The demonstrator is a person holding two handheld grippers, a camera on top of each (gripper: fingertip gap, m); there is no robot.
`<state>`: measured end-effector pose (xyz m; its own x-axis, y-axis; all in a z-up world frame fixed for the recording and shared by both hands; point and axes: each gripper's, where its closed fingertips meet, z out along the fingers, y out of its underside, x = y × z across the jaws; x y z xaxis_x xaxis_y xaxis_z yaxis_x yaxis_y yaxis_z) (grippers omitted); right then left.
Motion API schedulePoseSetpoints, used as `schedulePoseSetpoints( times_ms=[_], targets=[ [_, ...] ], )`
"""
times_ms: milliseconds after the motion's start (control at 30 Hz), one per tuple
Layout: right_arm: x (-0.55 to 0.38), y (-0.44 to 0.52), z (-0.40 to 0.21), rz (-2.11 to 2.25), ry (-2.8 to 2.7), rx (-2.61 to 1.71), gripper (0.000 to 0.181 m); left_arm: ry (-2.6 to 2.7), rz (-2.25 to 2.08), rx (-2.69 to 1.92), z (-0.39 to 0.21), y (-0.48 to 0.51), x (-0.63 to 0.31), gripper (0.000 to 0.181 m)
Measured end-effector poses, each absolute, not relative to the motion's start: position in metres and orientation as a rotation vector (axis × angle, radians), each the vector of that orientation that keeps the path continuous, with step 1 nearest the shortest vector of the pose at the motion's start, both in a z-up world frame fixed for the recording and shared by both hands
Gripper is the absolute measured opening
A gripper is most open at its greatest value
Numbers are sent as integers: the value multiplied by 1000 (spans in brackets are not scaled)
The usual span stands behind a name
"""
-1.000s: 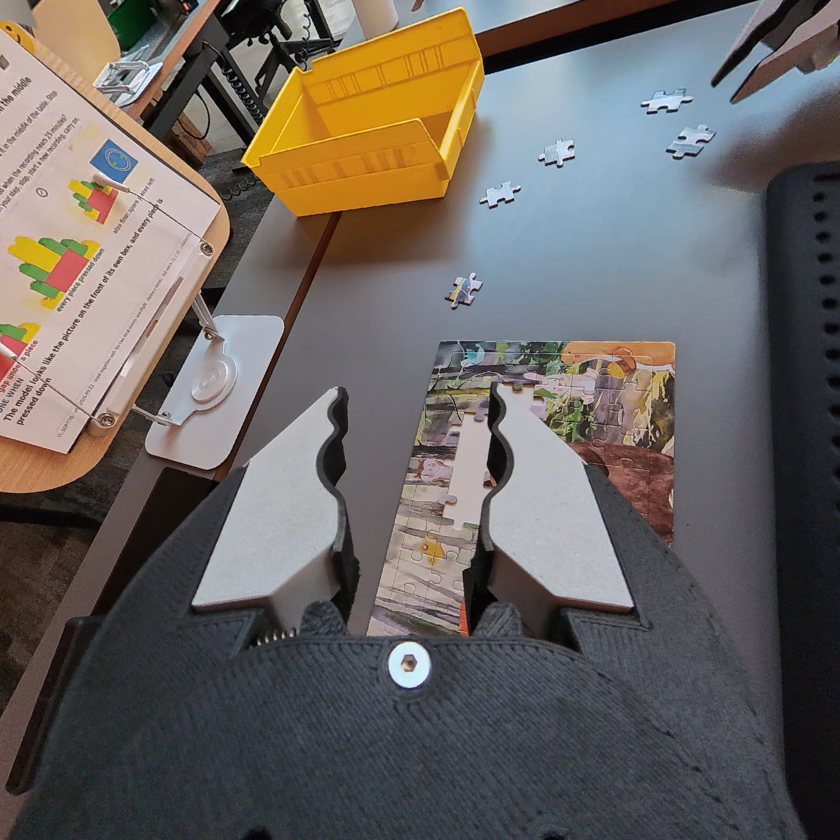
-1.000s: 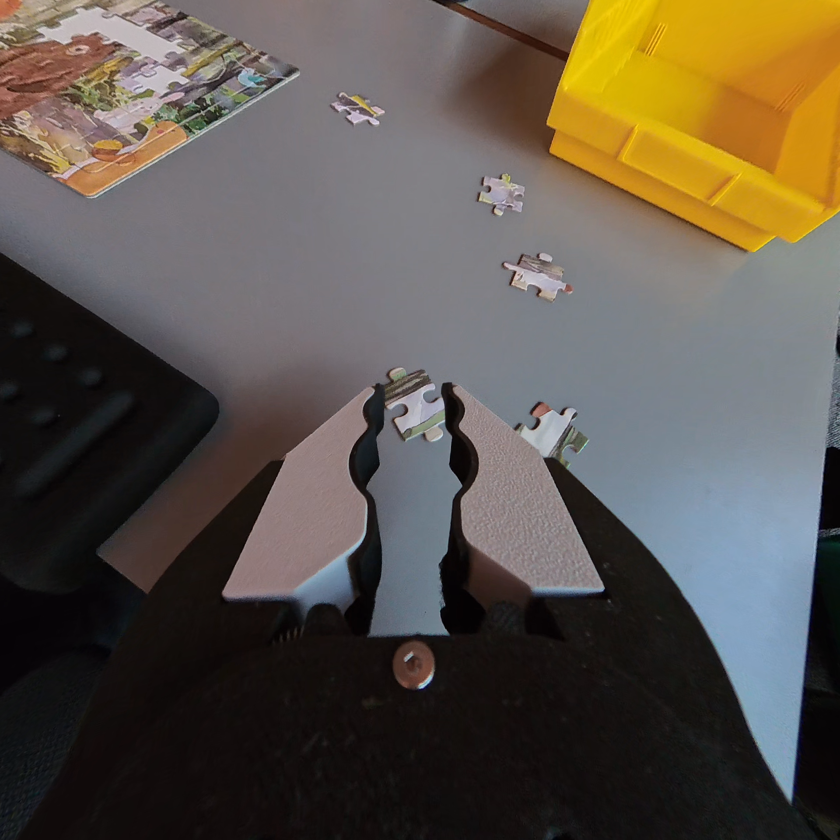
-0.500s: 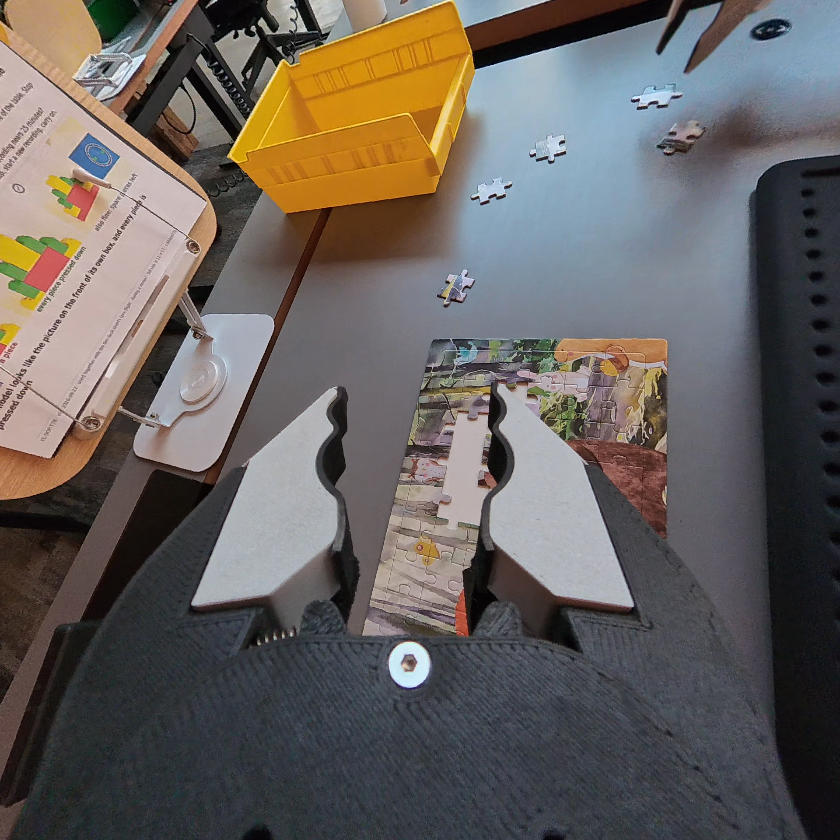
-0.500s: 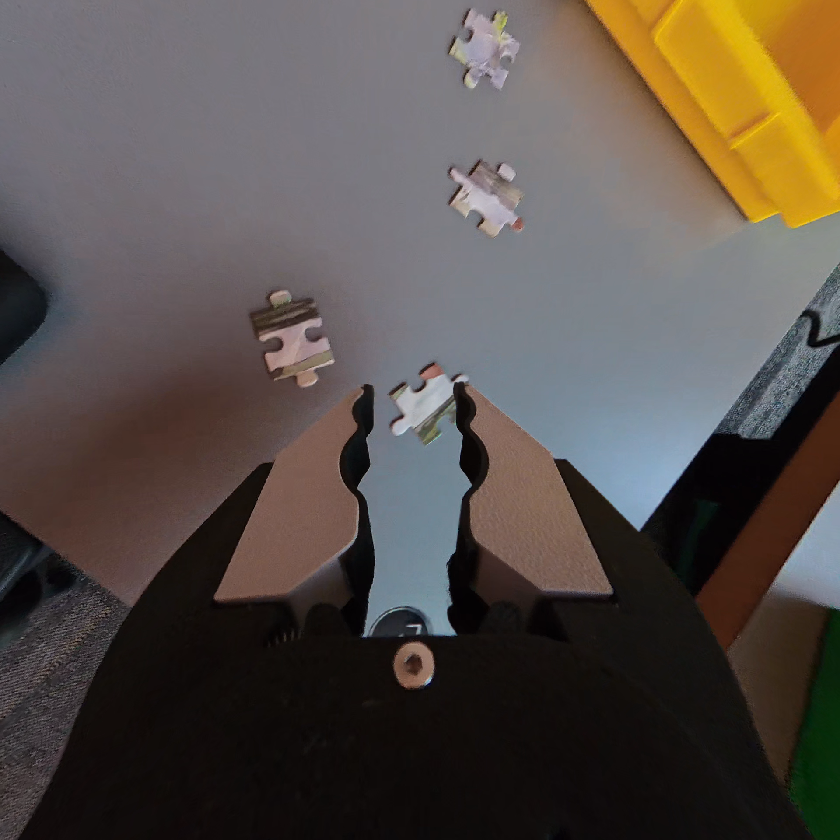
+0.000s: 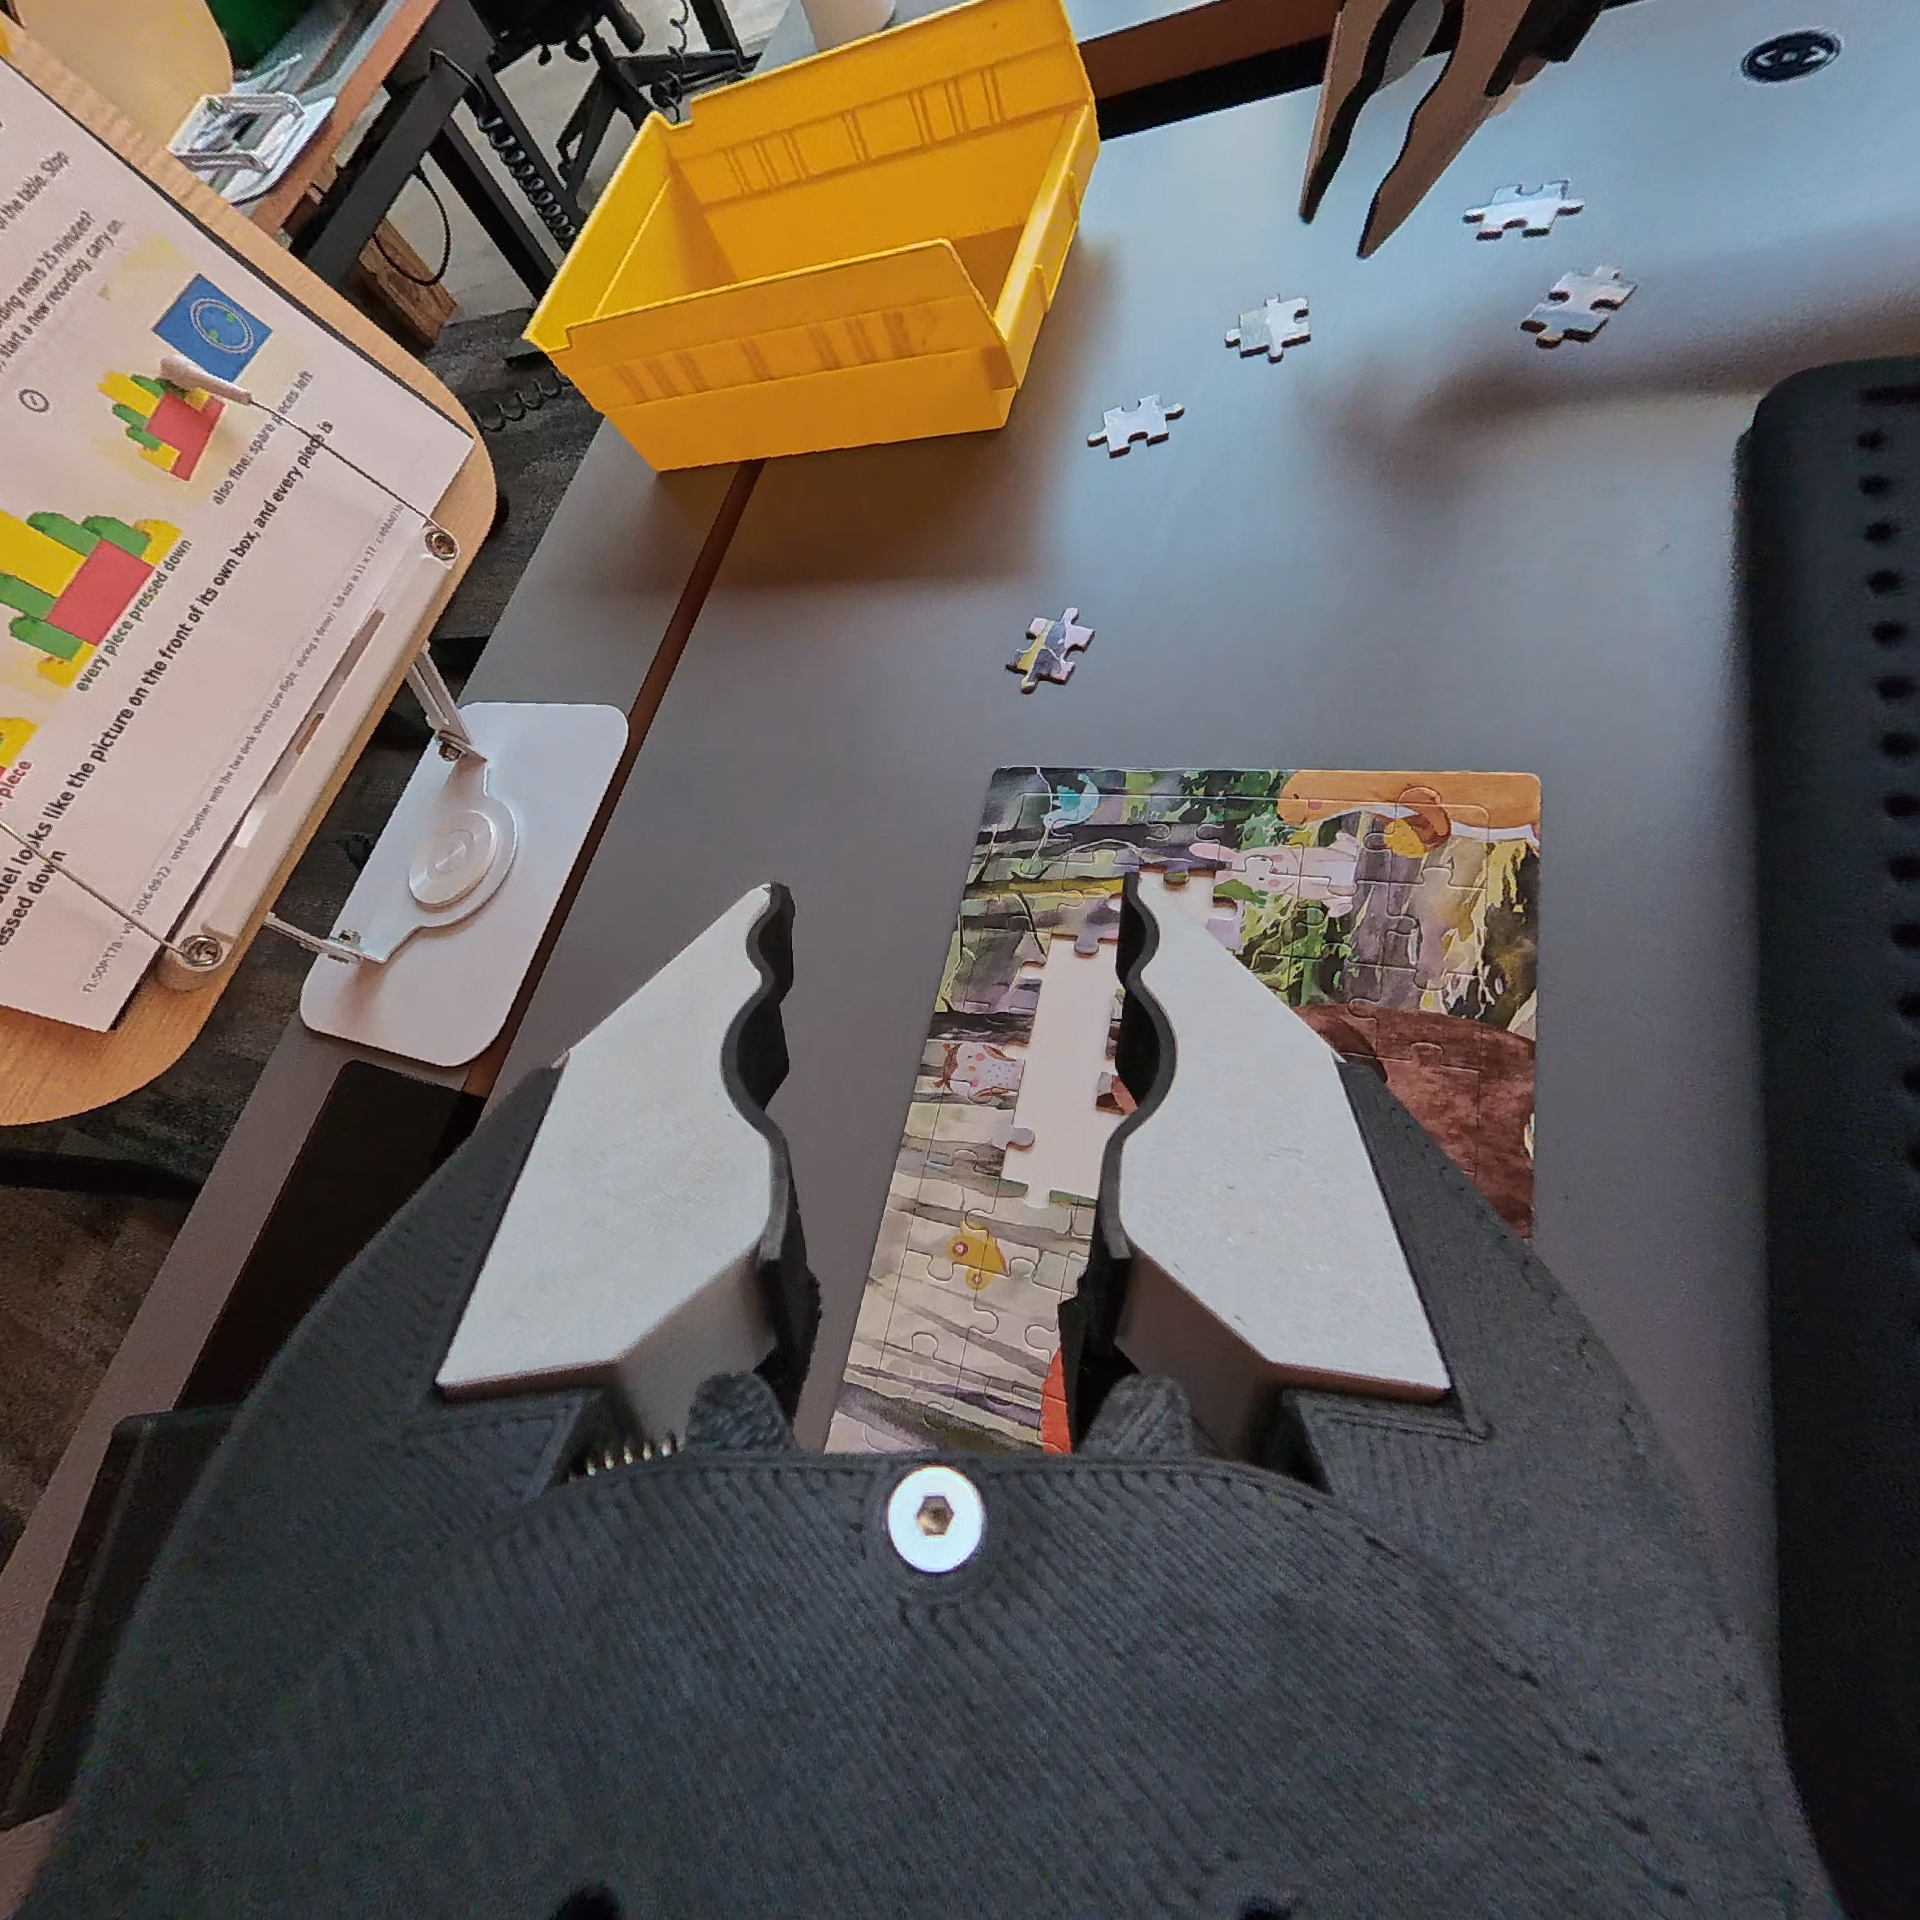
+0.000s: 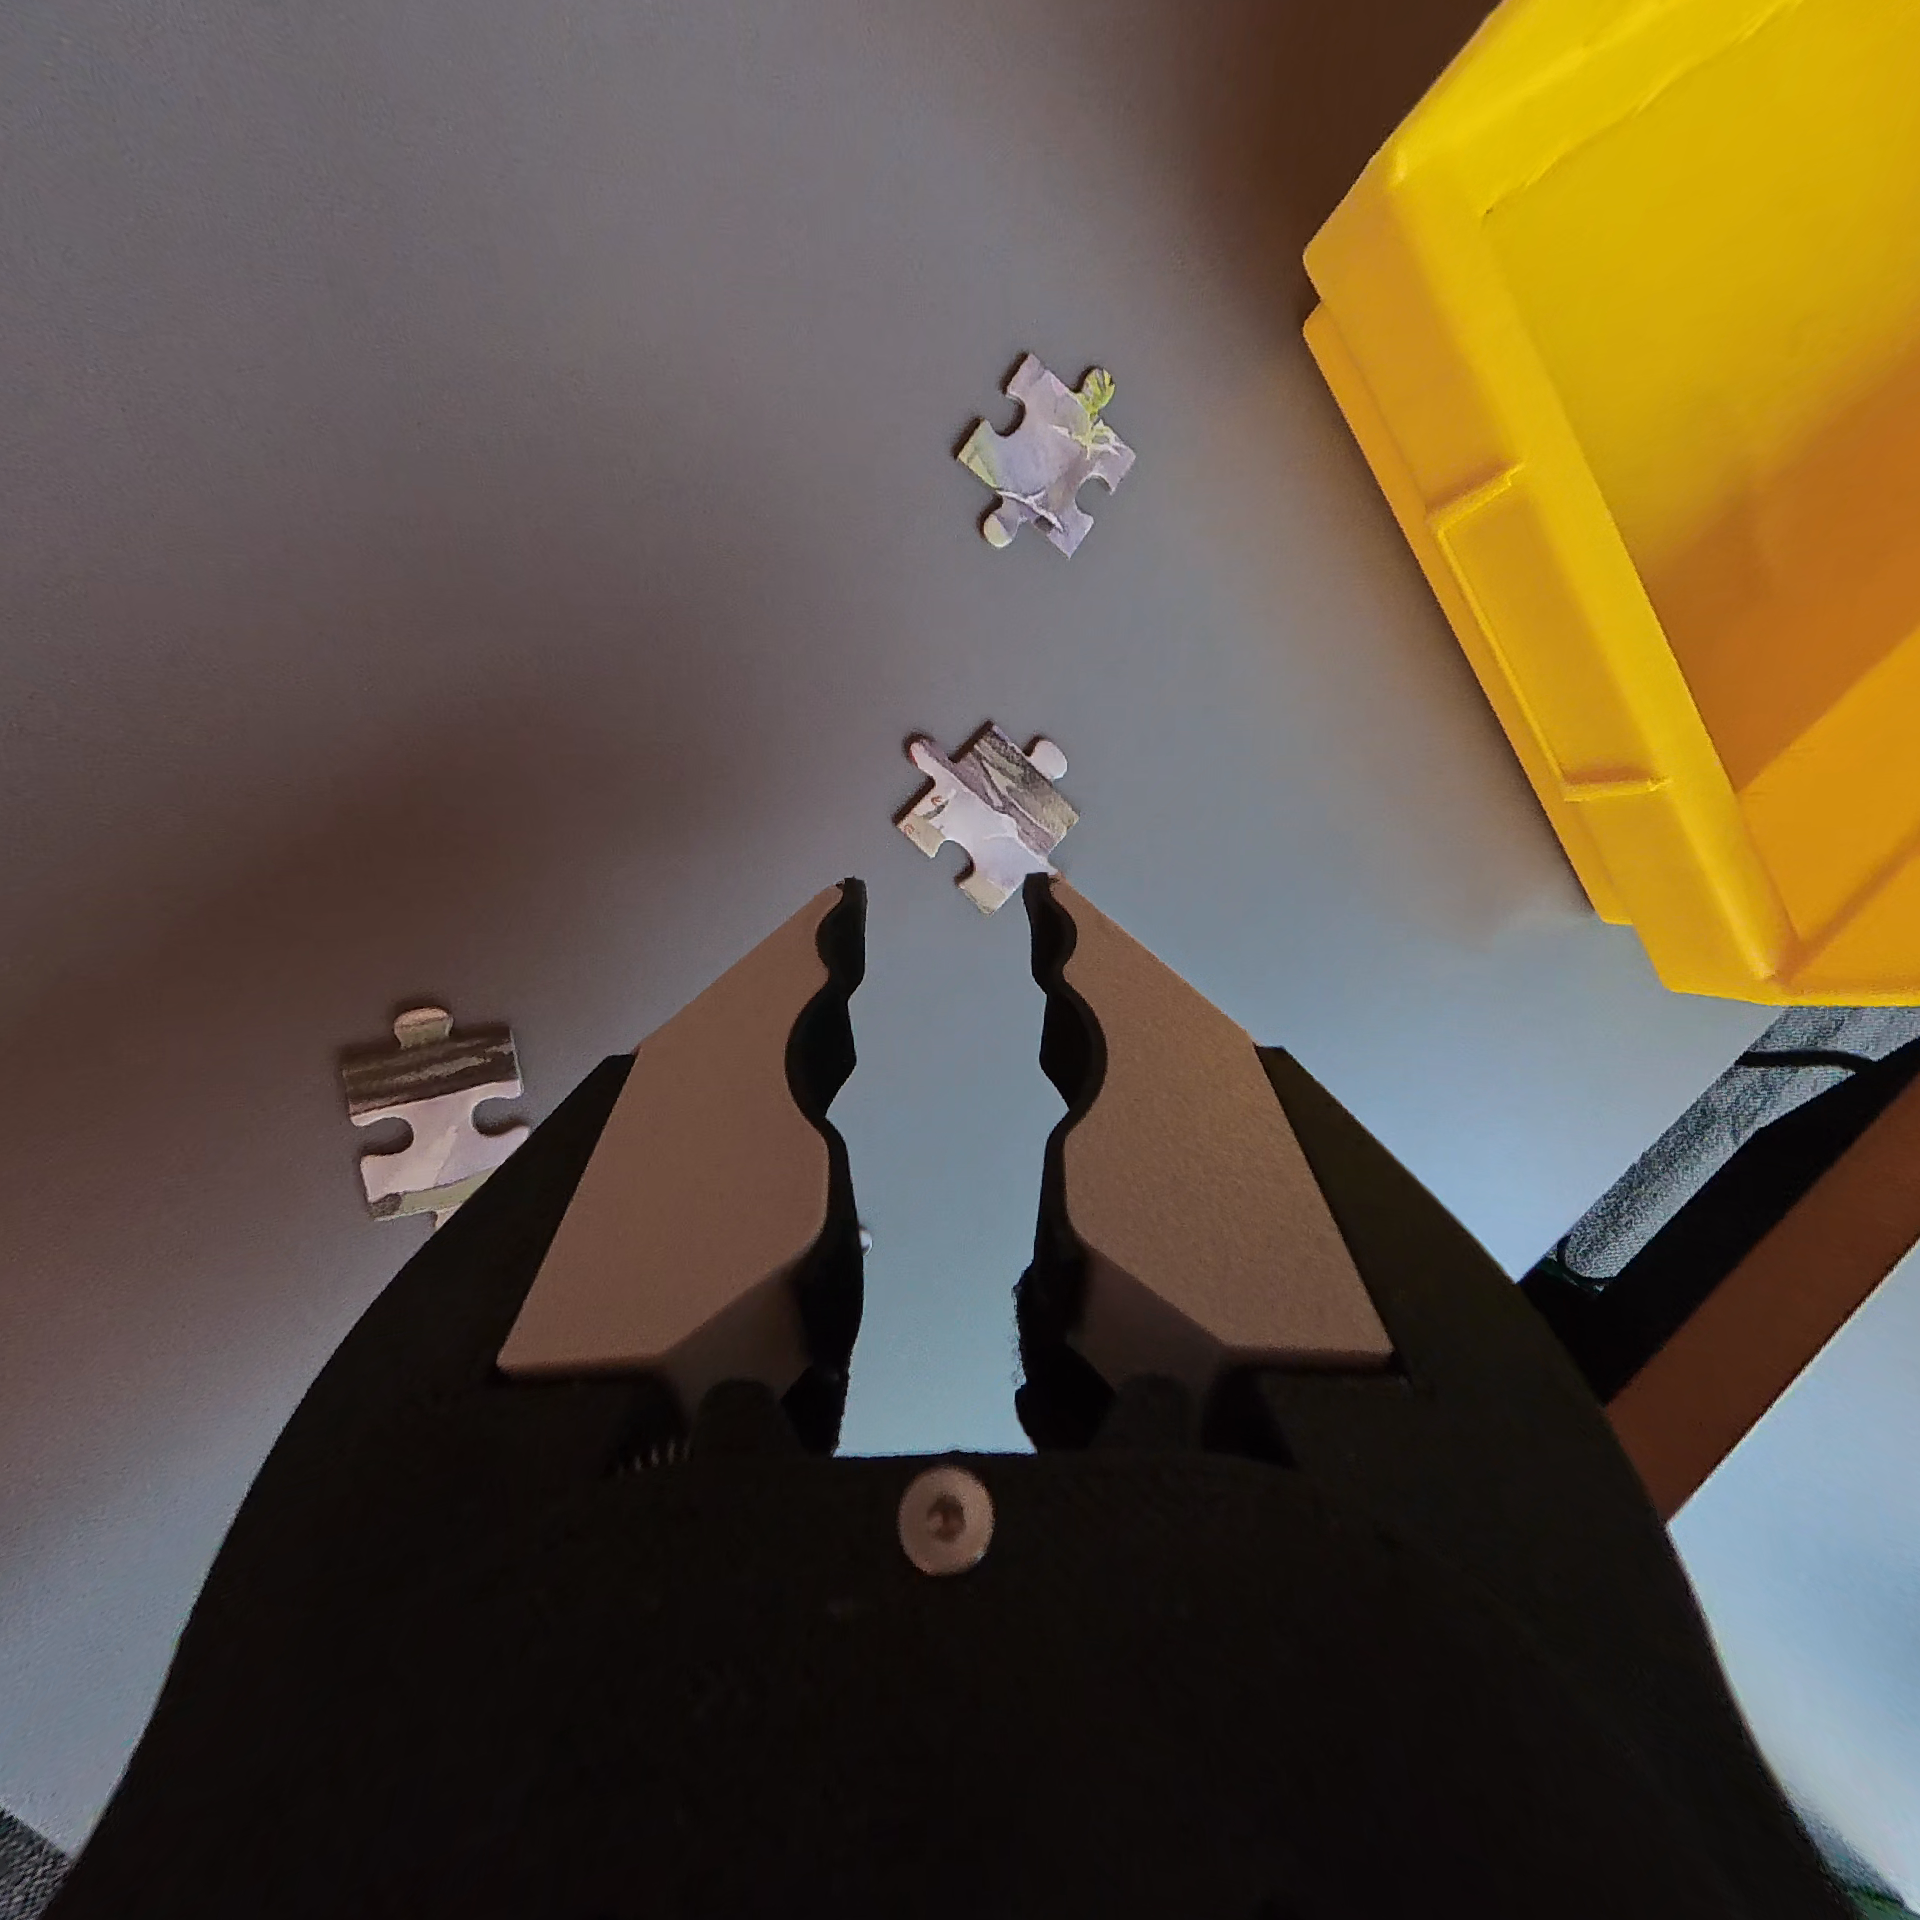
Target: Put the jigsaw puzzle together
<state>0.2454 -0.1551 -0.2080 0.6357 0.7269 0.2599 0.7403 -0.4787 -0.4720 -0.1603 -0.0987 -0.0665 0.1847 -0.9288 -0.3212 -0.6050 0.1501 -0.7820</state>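
We see a glossy yellow plastic bin (image 5: 831, 301), a smooth matt grey tabletop (image 5: 1299, 582), and printed cardboard puzzle pieces (image 6: 992, 816).

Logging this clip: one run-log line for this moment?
left gripper: open, over puzzle board | right gripper: open, above loose piece | nothing held

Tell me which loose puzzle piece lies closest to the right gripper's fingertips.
The middle piece, just ahead of the right gripper, beside its right fingertip. The far piece and left piece lie farther off.

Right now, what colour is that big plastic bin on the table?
Bright yellow; the bin shows best in the left wrist view.
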Motion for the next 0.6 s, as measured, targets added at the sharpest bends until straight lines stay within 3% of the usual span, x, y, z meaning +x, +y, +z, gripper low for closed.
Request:
schedulePoseSetpoints(
  times_ms=[267, 600],
  targets=[
    [231, -153, -205, 4, -1136, -2273, 31, 1526, -449, -1559, -70, -99, -158, 62],
    [147, -120, -204, 79, -1318, -2162, 31, 1551, -439, -1564, -75, -101, -154, 62]
  ],
)
